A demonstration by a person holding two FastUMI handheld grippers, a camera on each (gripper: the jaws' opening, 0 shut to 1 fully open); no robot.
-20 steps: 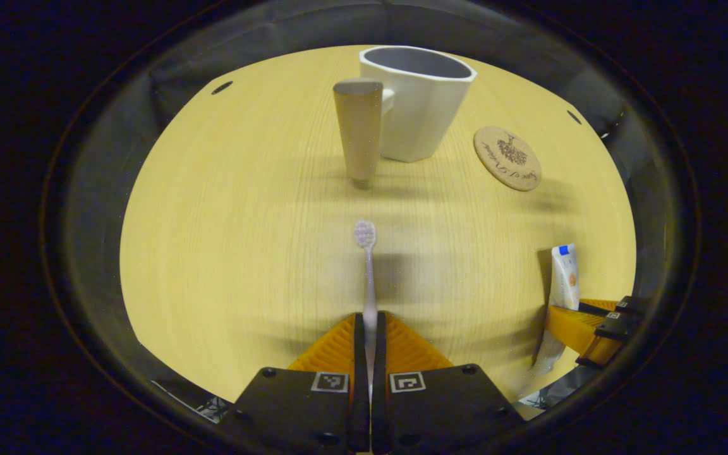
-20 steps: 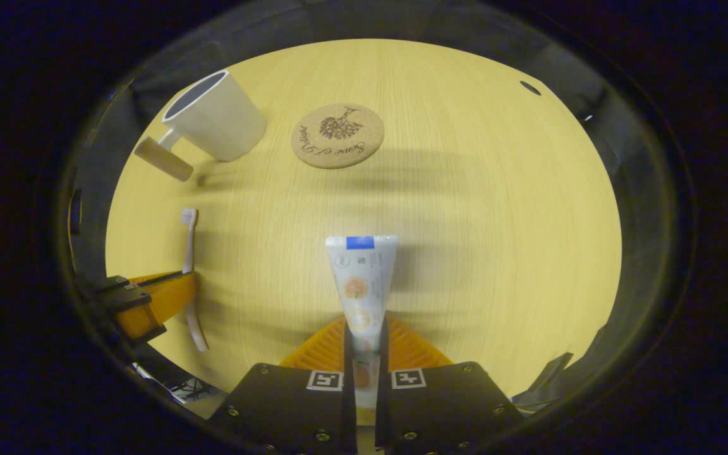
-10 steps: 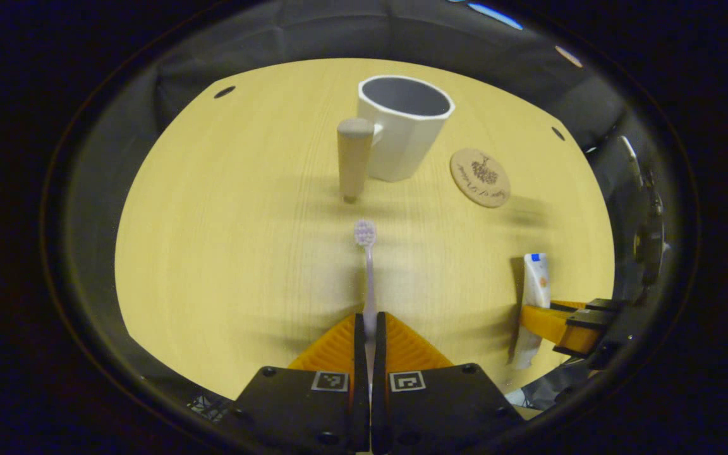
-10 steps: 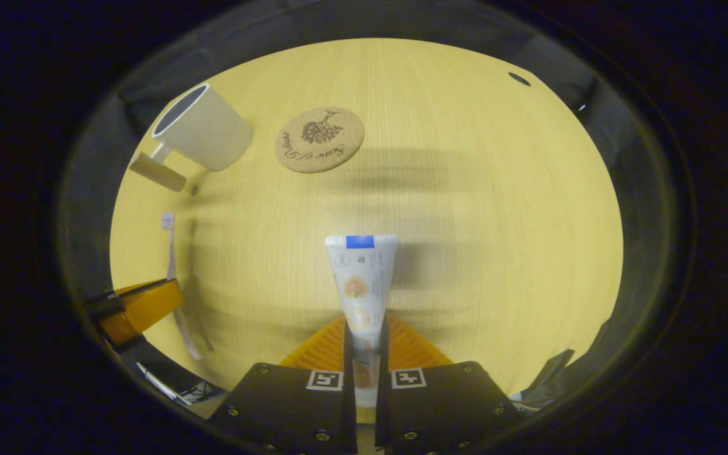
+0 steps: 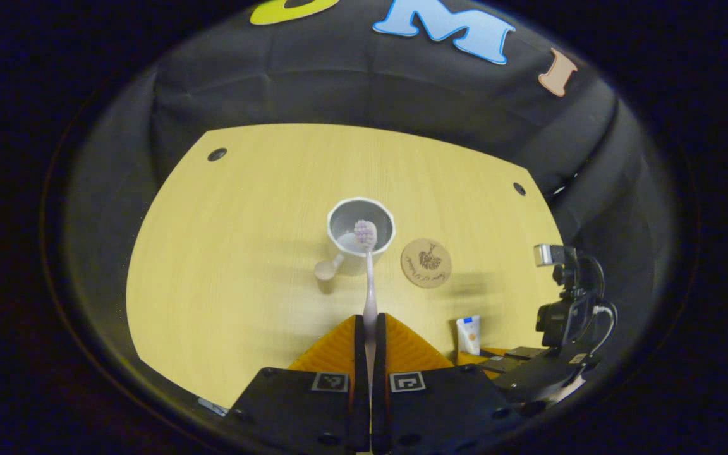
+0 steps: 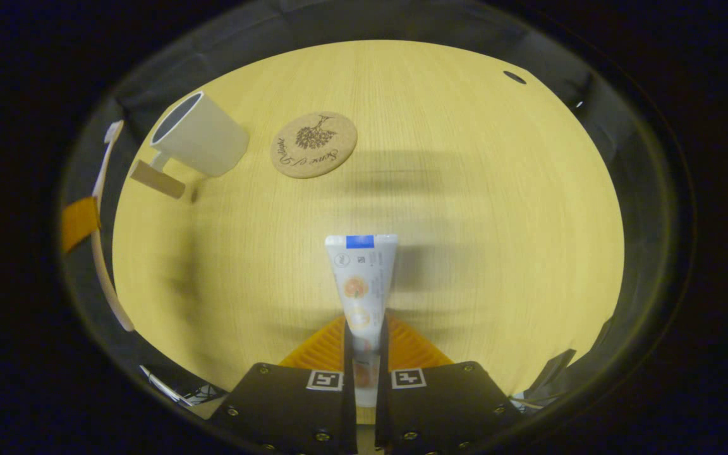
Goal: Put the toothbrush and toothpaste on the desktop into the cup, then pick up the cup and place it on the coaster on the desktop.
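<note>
The toothbrush [image 5: 369, 278] is clamped in the left tongs [image 5: 369, 328], raised over the cup [image 5: 361, 235]; toothpaste [image 6: 360, 284] is gripped by the right tongs [image 6: 364, 341]. Lowering is judged next.

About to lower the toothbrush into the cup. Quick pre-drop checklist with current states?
1. Left gripper clamped on toothbrush: ok.
2. Brush head lined up with the white cup mouth in the left gripper view: ok, but height above the rim: cannot tell.
3. Cup upright on the desktop, mouth unobstructed: ok.
4. Right gripper clamped on toothpaste tube: ok.
5. Right gripper off to the side of the cup: ok.
6. Cork coaster bare, beside the cup: ok.
</note>
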